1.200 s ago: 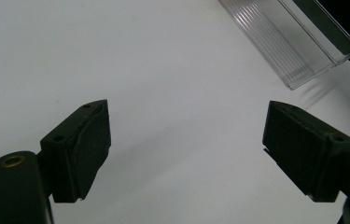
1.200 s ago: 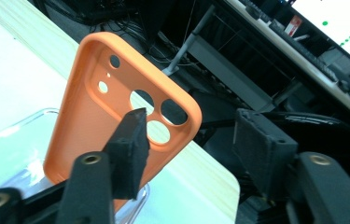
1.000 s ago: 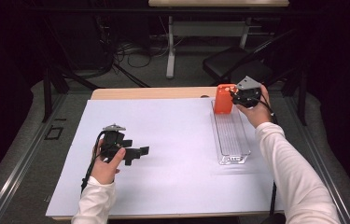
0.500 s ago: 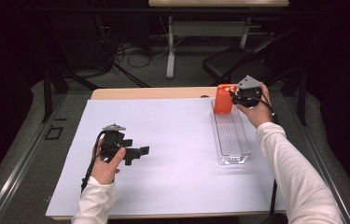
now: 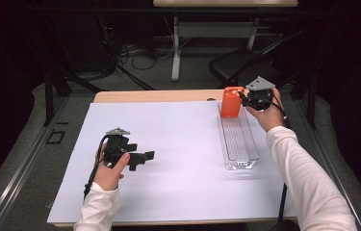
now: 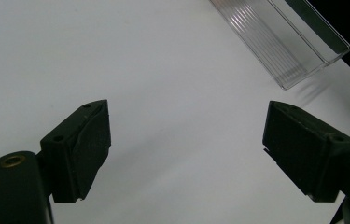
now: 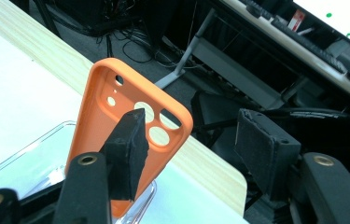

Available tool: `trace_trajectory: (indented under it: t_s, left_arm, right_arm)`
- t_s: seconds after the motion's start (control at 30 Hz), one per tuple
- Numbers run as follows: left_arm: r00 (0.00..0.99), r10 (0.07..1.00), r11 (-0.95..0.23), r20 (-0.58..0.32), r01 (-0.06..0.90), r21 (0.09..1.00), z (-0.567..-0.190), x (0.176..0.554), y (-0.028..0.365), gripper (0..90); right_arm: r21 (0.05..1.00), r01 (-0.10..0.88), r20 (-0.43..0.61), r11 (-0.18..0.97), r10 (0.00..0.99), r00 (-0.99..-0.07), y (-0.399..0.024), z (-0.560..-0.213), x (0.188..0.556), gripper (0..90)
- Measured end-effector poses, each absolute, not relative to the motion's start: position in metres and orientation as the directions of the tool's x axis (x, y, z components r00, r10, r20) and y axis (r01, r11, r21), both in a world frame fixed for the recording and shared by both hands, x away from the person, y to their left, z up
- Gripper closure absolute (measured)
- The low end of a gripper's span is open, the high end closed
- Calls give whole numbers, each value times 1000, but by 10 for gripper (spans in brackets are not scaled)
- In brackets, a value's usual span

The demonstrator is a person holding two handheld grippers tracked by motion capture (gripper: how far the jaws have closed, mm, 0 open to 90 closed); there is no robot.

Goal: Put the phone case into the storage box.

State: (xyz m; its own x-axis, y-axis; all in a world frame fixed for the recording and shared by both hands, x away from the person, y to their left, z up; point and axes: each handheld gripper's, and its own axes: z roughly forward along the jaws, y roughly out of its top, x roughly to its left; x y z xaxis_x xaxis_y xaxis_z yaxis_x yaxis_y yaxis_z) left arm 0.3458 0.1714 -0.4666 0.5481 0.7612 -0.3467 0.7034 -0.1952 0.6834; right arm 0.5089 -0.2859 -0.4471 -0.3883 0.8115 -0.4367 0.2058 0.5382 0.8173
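An orange phone case (image 5: 231, 103) stands upright at the far end of a clear plastic tray (image 5: 239, 149), camera holes at the top. My right gripper (image 5: 243, 99) is just right of it and open. In the right gripper view the left jaw overlaps the front of the case (image 7: 99, 112), and the right jaw stands well clear of it. The jaws of the right gripper (image 7: 196, 140) have just been closing a little, with only the case's edge ahead of the gap. My left gripper (image 5: 143, 156) hovers open over the white sheet (image 5: 178, 144) with nothing between its jaws (image 6: 186, 144).
The tray (image 6: 284, 51) lies lengthwise along the sheet's right side. A strip of wooden tabletop (image 5: 159, 96) shows beyond the sheet. Past the table edge are a dark floor, cables, a chair (image 5: 236, 65) and another table's legs.
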Motion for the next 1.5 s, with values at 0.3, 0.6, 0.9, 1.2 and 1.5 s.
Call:
trace_trajectory:
  t_s: [0.3, 0.6, 0.9, 1.2, 1.5]
  left_arm:
    - [550, 760, -196, -347, 702, 684, -466, 345, 172, 159]
    - [555, 758, -200, -343, 697, 688, -464, 345, 171, 159]
    - [556, 756, -194, -346, 695, 693, -463, 344, 171, 159]
    - [559, 754, -195, -344, 691, 696, -462, 344, 171, 159]
    - [562, 753, -197, -343, 689, 697, -461, 343, 171, 159]
  right_arm:
    - [853, 218, -360, 473, 838, -411, -288, -438, 504, 409]
    - [904, 219, -249, 367, 868, -430, -283, -426, 497, 293]
    - [929, 292, -93, 226, 908, -408, -281, -420, 499, 172]
    - [926, 356, 39, 125, 907, -420, -286, -415, 501, 143]
    - [909, 395, 55, 135, 900, -433, -281, -404, 501, 86]
